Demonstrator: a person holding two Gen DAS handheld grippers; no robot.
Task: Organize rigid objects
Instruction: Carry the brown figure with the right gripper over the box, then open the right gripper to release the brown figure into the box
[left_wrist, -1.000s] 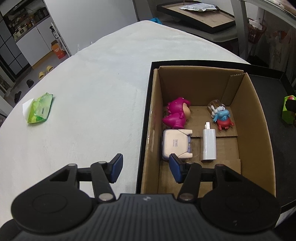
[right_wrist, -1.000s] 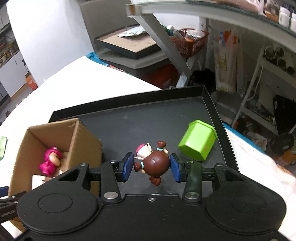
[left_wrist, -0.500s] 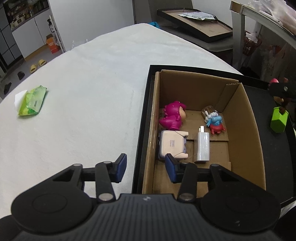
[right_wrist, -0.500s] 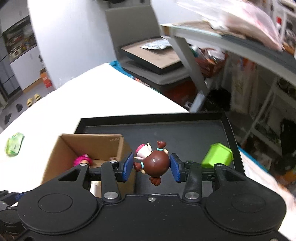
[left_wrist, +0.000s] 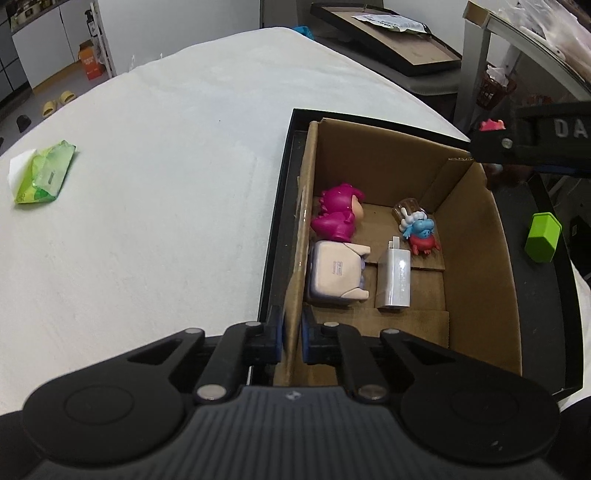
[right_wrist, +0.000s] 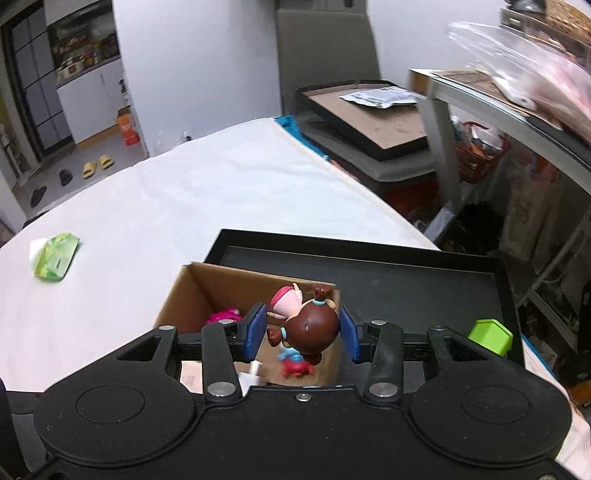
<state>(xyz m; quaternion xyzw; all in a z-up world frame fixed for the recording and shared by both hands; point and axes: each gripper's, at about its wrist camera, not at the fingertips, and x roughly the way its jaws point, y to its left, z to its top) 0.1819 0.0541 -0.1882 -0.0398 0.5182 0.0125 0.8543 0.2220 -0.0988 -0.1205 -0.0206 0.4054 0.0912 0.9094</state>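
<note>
An open cardboard box (left_wrist: 476, 266) stands in a black tray (left_wrist: 275, 221). It holds a magenta figure (left_wrist: 338, 218), a pale square device (left_wrist: 336, 271), a white charger (left_wrist: 394, 278) and a blue and red figure (left_wrist: 421, 234). My left gripper (left_wrist: 291, 341) is shut on the box's left wall near its front corner. My right gripper (right_wrist: 303, 332) is shut on a brown-headed doll (right_wrist: 308, 323) and holds it above the box (right_wrist: 192, 295). The right gripper also shows in the left wrist view (left_wrist: 524, 142) over the box's far right corner. A green block (left_wrist: 542, 238) lies on the tray right of the box, seen too in the right wrist view (right_wrist: 489, 334).
A green wipes packet (left_wrist: 44, 173) lies on the white table (left_wrist: 147, 184) far left. A chair carrying a framed board (right_wrist: 369, 118) stands beyond the table. A metal shelf (right_wrist: 498, 110) is at the right.
My left gripper has closed on the box's left wall. My right gripper has carried the doll left, from over the tray to above the box.
</note>
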